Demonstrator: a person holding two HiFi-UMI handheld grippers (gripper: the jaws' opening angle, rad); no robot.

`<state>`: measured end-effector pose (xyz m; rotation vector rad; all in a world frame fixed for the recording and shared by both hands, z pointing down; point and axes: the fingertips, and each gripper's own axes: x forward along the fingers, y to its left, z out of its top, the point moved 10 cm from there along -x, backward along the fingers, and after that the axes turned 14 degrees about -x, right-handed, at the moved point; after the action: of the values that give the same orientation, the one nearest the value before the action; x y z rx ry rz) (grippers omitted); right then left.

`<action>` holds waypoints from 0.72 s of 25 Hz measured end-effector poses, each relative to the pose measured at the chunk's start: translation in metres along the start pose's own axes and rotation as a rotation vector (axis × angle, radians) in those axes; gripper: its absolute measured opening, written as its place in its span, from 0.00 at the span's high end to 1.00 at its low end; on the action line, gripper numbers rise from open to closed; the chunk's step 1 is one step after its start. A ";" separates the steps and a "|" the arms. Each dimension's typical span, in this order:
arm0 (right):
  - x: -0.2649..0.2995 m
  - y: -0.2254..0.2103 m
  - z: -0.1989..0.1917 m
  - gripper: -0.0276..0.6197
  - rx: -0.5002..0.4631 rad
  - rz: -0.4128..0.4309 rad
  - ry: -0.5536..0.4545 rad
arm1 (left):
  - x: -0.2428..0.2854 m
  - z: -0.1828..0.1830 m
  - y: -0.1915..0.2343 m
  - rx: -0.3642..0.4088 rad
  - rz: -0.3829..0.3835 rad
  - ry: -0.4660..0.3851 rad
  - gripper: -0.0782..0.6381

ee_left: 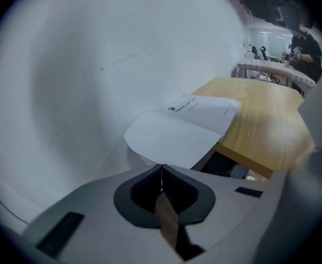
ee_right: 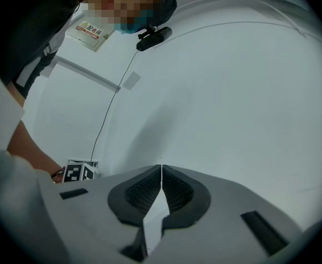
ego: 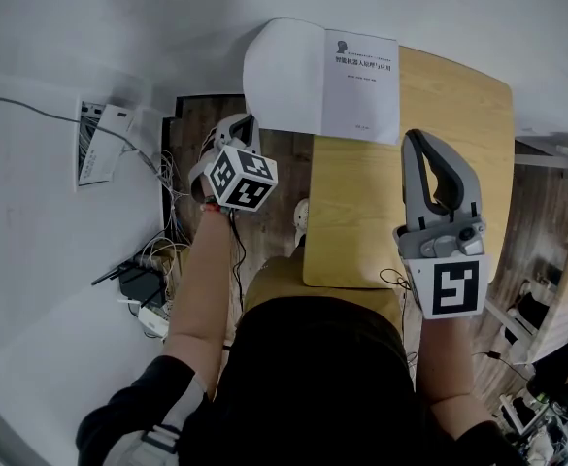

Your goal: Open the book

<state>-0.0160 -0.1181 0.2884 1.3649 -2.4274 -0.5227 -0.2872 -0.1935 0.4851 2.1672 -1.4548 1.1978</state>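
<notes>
**Book lying open at the table's far corner, both grippers closed and empty**

The book is seen lying open on the far left corner of the wooden table. Its printed right-hand page is laid flat on the wood, while its blank white left leaf is carried out past the table's left edge.

The left gripper is held off the table's left side, just short of that overhanging leaf. In the left gripper view its jaws are pressed together with nothing caught between them, and the tip of the left gripper is lined up with the near edge of the leaf. Whether the leaf is touched cannot be told.

The right gripper is held over the table, on the near side of the book's printed page and apart from it. Its jaws are likewise shut, and nothing is held. In the right gripper view only a pale wall and a cable are faced, and the book is not shown there.
</notes>
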 end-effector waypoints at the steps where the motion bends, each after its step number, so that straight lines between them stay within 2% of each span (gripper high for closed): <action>1: 0.000 0.001 -0.001 0.91 0.001 0.001 0.001 | 0.003 -0.004 0.000 -0.006 0.000 0.002 0.87; 6: 0.001 0.003 -0.005 0.91 0.012 0.007 0.015 | 0.024 -0.022 -0.004 -0.010 0.011 0.016 0.87; 18: -0.004 0.006 -0.013 0.91 0.045 -0.009 0.052 | 0.070 -0.056 -0.019 -0.099 -0.043 0.038 0.87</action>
<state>-0.0125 -0.1135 0.3027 1.3901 -2.4069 -0.4312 -0.2873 -0.1947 0.5768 2.0879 -1.4139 1.1219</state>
